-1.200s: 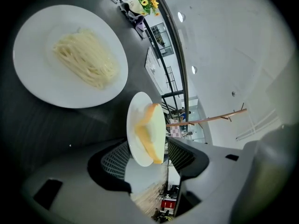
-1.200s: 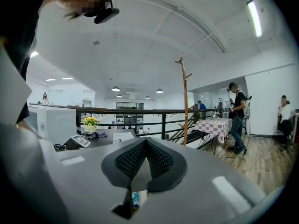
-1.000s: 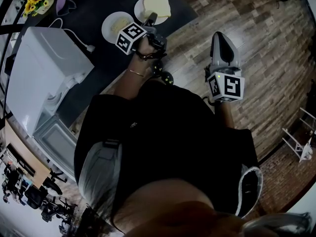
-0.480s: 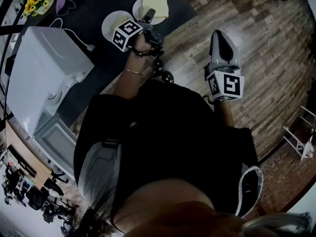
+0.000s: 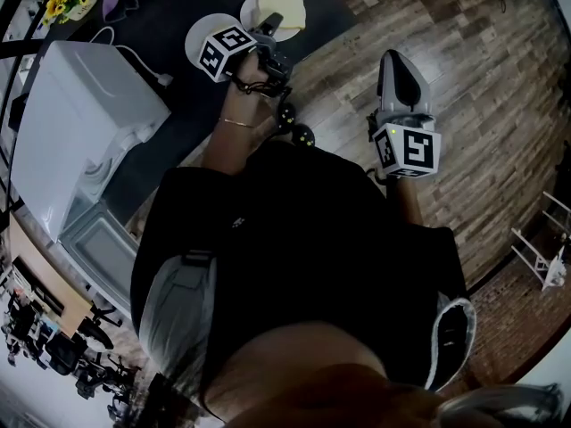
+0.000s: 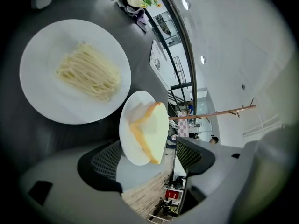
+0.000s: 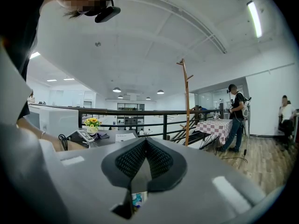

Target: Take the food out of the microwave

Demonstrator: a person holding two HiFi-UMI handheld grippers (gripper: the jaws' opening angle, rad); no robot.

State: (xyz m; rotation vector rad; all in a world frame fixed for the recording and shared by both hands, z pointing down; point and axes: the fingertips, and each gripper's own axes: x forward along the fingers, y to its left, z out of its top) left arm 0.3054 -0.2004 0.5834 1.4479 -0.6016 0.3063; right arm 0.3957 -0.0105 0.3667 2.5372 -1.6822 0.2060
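**Bread plate down, jaws off it: watch your pull-back**

The microwave (image 5: pixel 85 123) stands at the left and both foods are out on the dark table (image 6: pixel 46 134), with the plate of noodles (image 6: pixel 74 71) left of the bread plate (image 6: pixel 127 143). Your left gripper (image 6: pixel 148 146) has just been opening. Its fingers are spread wide either side of that plate's near rim without pressing it, so a crooked pull-back could hook the rim and drag the plate off the table's near edge. The bread (image 6: pixel 152 127) is pale and thick, lying towards the plate's right rim. Your right gripper (image 7: pixel 145 146) is pressed together on nothing.
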